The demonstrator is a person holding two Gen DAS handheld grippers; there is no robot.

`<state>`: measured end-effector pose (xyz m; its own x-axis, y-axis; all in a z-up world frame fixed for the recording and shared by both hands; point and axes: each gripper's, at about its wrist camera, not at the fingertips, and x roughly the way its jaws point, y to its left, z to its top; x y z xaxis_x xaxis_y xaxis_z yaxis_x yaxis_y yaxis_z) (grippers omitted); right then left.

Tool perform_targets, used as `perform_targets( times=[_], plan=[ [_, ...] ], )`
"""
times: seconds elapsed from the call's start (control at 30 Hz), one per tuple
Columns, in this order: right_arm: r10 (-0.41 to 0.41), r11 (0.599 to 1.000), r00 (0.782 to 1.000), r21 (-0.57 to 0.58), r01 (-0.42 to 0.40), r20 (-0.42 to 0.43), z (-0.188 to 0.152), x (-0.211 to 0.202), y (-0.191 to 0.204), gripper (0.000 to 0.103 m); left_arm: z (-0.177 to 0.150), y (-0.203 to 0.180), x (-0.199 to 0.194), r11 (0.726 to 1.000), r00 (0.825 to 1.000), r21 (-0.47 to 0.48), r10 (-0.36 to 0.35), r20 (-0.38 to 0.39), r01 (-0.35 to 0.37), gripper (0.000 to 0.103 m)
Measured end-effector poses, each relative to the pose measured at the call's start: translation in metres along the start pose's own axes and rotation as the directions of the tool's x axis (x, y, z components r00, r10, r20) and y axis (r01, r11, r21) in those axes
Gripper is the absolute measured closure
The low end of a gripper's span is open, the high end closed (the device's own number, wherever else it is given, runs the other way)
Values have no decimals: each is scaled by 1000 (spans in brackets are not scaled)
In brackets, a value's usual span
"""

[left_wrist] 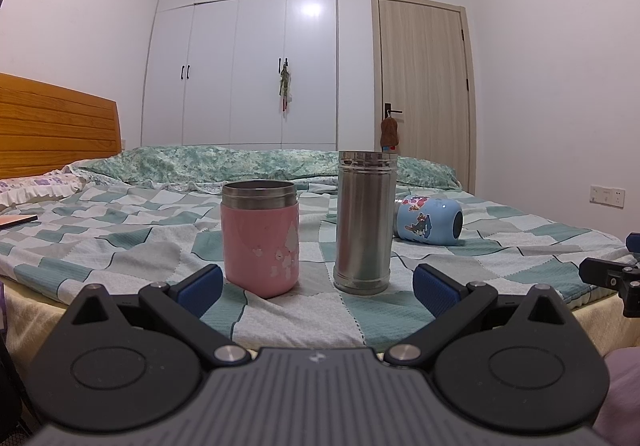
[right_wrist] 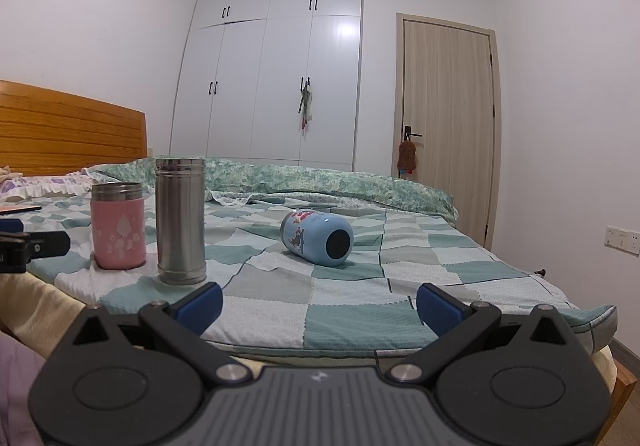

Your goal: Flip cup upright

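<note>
Blue cup (right_wrist: 317,238) lies on its side on the checkered bedspread (right_wrist: 360,310), base facing the right wrist camera — well apart from both grippers. Pink cup (left_wrist: 260,240) and steel flask (left_wrist: 365,221) stand upright near the bed's front edge, just beside each other, not touching. Left gripper (left_wrist: 318,286) has its jaws spread wide, holding nothing. Right gripper (right_wrist: 320,304) likewise spread, empty — blue pads (right_wrist: 438,310) over the bed's edge.

A pink cup (left_wrist: 261,242) stands up just ahead of the left tool, with a tall silver cup (left_wrist: 364,221) beside it. Both sit on a checked blanket (right_wrist: 344,306). Far ahead are white cupboards (left_wrist: 244,57) and a wooden door (right_wrist: 448,101).
</note>
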<state>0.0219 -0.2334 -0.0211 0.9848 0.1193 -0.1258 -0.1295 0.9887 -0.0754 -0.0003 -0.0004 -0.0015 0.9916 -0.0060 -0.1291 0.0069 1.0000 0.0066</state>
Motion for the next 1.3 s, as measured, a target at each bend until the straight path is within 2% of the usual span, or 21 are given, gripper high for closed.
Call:
perform_targets(
  times=[0.3,0.43,0.53,0.67,0.8,1.0,1.2,1.3],
  plan=[
    [12,1000,1000,14,-12,-12,1,-1,-4,0,2,-8,-1,1000,1000,21,-2,-6,2,0],
    [25,998,999,49,-24,-28,8,2,-10,0,14,-18,4,996,996,39,-82,-19,83,0],
    [15,999,998,30,-14,-58,16,4,-17,0,28,-32,13,986,988,72,-152,-24,153,0],
    [-7,999,997,35,9,-71,27,8,-33,0,50,-66,30,957,975,188,-219,-23,220,0],
    [-31,999,995,24,33,-91,38,16,-51,0,64,-95,53,921,957,265,-290,-29,287,0],
    [-60,998,991,27,63,-124,43,35,-76,0,77,-136,102,867,931,343,-355,-80,360,0],
    [-77,996,986,21,81,-151,46,63,-95,0,85,-174,149,805,899,403,-414,-146,436,0],
    [-81,996,982,29,87,-168,45,78,-107,0,88,-193,173,777,892,442,-422,-164,449,0]
  ],
)
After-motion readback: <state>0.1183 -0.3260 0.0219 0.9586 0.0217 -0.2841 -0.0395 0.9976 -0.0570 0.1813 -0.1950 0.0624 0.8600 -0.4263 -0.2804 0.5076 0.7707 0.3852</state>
